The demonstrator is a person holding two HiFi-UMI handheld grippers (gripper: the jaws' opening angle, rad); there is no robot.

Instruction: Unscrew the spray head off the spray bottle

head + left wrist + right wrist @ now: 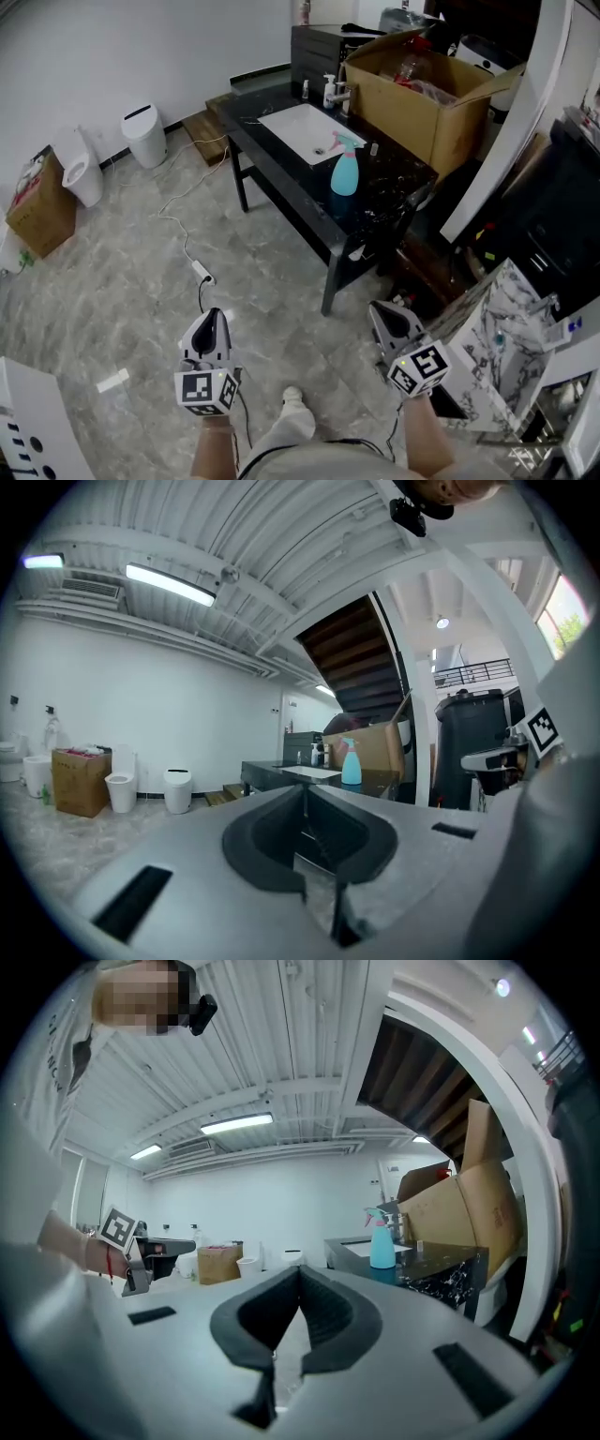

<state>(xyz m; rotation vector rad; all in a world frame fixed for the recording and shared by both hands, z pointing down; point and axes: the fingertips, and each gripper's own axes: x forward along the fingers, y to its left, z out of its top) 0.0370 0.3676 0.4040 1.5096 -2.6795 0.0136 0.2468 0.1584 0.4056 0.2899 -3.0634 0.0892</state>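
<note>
Head view: the spray bottle [344,167], its head still on, stands upright on the dark counter [281,183] just beside the white basin [298,127], well apart from both grippers. Only the gripper views show us the jaws: the left gripper [212,323] and right gripper [386,319] are closed and empty. Both are held level, apparently close to the body.
</note>
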